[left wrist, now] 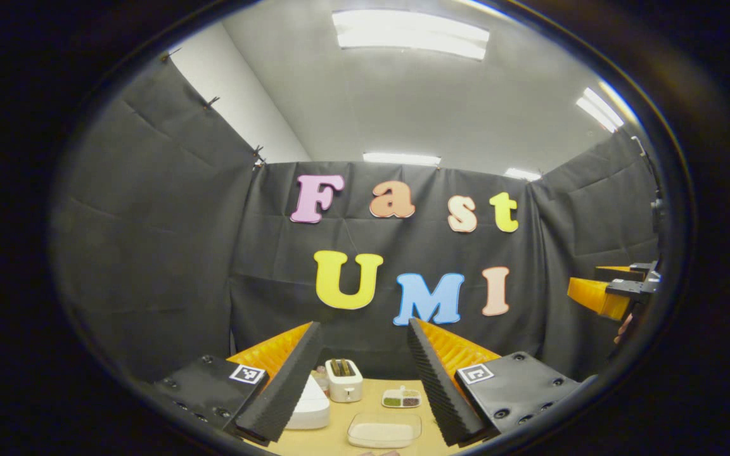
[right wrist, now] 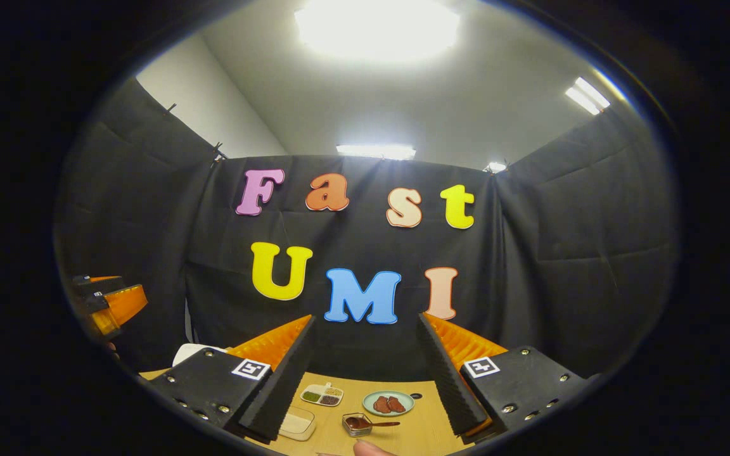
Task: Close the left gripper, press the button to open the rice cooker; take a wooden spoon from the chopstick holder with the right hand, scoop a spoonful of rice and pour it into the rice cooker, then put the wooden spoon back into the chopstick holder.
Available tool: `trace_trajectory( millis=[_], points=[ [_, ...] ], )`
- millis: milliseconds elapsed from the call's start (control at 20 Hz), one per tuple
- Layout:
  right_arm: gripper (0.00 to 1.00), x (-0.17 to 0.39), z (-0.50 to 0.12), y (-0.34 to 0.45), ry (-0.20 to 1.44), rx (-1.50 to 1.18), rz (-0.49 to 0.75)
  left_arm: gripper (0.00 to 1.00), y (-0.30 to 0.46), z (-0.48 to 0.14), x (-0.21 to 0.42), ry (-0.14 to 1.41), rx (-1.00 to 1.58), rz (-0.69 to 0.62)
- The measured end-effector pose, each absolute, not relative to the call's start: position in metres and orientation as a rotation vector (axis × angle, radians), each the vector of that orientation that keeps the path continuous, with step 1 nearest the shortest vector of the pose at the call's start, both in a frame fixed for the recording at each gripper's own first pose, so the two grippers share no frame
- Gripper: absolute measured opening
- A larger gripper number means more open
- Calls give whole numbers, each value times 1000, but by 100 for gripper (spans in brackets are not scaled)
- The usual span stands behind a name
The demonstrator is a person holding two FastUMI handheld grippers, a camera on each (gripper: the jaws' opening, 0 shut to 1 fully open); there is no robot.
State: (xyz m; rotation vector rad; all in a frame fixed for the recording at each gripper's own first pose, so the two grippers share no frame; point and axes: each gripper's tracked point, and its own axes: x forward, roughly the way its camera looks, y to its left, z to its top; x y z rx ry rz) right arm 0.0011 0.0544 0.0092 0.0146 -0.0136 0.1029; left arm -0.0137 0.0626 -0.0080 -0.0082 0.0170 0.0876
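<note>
Two claws hang above the desk (left wrist: 339, 437), each with its fingers spread wide and nothing between them. In the left gripper view the left claw (left wrist: 365, 380) frames a clear tray of rice (left wrist: 384, 430) nearest the camera, its near edge cut off. Just beyond it, the white rice cooker (left wrist: 309, 405) sits partly hidden behind the left finger, lid down. Farther back stand the white chopstick holder (left wrist: 343, 380), whose contents are too small to make out, and a small divided dish (left wrist: 401, 398). The right claw (left wrist: 612, 288) shows at the right edge, high and well apart.

In the right gripper view the right claw (right wrist: 365, 380) frames a fingertip (right wrist: 368, 448) at the bottom edge, then a small box of brown sauce (right wrist: 357, 424), the rice tray, a green plate (right wrist: 388, 403) and the divided dish. The left claw (right wrist: 108, 304) shows at the left edge. No writing on the things is legible.
</note>
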Motion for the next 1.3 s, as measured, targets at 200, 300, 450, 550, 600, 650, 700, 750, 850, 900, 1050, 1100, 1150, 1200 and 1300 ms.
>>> trace_trajectory(
  millis=[200, 300, 450, 550, 600, 650, 700, 750, 850, 900, 1050, 1100, 1150, 1200, 1300],
  points=[
    [95, -2, 1, 69, 17, 12, 145, 94, 76, -18, -16, 39, -14, 93],
    [95, -3, -5, 68, 42, 27, 140, 94, 79, -26, -17, 54, -19, 89],
    [95, -3, -27, 65, 116, 60, 136, 96, 81, -44, -17, 82, -44, 81],
    [95, 2, -43, 57, 152, 60, 129, 94, 83, -56, -17, 104, -59, 84],
    [95, 5, -53, 54, 171, 54, 123, 93, 83, -62, -15, 113, -62, 90],
    [95, 10, -63, 51, 191, 46, 124, 91, 84, -67, -12, 122, -62, 99],
    [95, 16, -70, 51, 201, 43, 134, 90, 85, -72, -6, 131, -58, 112],
    [96, 24, -74, 54, 201, 47, 157, 99, 86, -77, 0, 137, -50, 128],
    [95, 39, -75, 62, 185, 72, 225, 90, 84, -82, 14, 140, -33, 169],
    [95, 47, -76, 64, 176, 78, 259, 95, 82, -86, 21, 146, -26, 193],
    [95, 73, -77, 68, 132, 88, 336, 99, 76, -91, 37, 151, -5, 266],
    [95, 81, -80, 70, 122, 85, 360, 90, 76, -96, 41, 159, 4, 286],
    [95, 88, -81, 73, 112, 87, 382, 89, 78, -101, 44, 170, 15, 309],
    [95, 95, -85, 78, 118, 95, 400, 89, 81, -105, 46, 185, 23, 333],
    [95, 100, -89, 89, 147, 139, 443, 90, 87, -105, 50, 181, 41, 356]
  ],
)
